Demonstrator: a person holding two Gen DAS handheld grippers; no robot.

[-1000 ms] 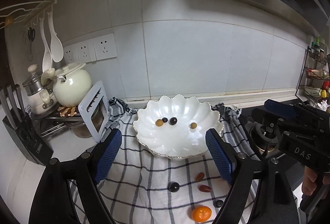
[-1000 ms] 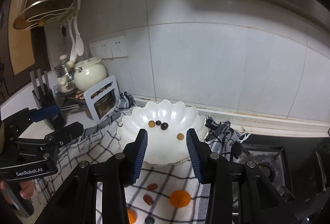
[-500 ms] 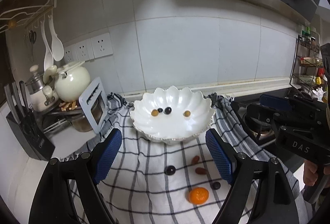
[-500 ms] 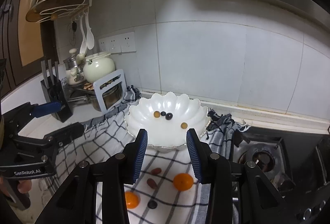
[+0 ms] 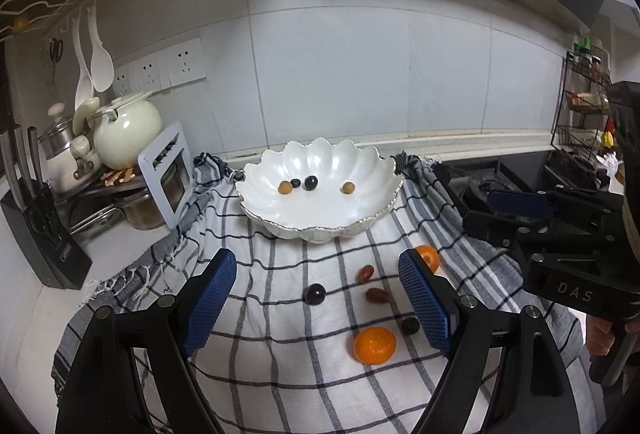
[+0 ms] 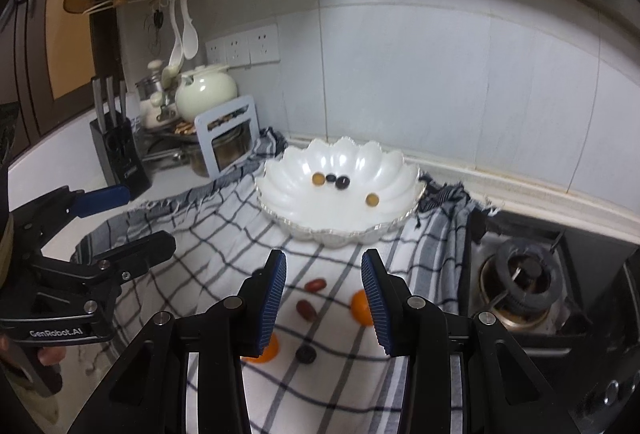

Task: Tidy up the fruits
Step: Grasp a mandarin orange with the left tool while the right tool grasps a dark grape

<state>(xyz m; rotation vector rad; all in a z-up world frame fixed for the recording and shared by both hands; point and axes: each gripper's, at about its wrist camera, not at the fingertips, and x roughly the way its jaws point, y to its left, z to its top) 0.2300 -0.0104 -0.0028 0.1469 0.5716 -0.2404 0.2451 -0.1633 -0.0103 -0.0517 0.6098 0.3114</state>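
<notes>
A: While you look through the left wrist view, your left gripper (image 5: pixel 316 300) stands wide apart with nothing between its blue pads; it hangs over the checked cloth (image 5: pixel 280 366).

B: And the fruit?

A: Most of it lies on the cloth's near right part: a mandarin (image 5: pixel 374 345) nearest you, a dark grape (image 5: pixel 409 325) just beside it, two reddish dates (image 5: pixel 365 273) (image 5: pixel 377 295) further in, and a dark plum (image 5: pixel 314 293) left of those. A second mandarin (image 5: pixel 428 257) peeks out behind your right pad. The scalloped white bowl (image 5: pixel 320 218) sits at the cloth's far edge, holding two yellow-brown fruits (image 5: pixel 285 188) (image 5: pixel 348 187) and two dark ones (image 5: pixel 310 182) (image 5: pixel 295 183). Your right gripper (image 5: pixel 516 206) shows at the right edge.

B: Now the right wrist view?

A: Your right gripper (image 6: pixel 324 298) is only partly spread, and it grasps nothing; its pads hover above the cloth (image 6: pixel 224 234). Between them you see both dates (image 6: pixel 315 285) (image 6: pixel 306 309) and the grape (image 6: pixel 306 355). One mandarin (image 6: pixel 360 308) is half hidden by the right pad, the other (image 6: pixel 266 352) by the left. The bowl (image 6: pixel 340 230) stands beyond, with its four small fruits inside. Your left gripper (image 6: pixel 120 218) comes in from the left edge, released.
</notes>
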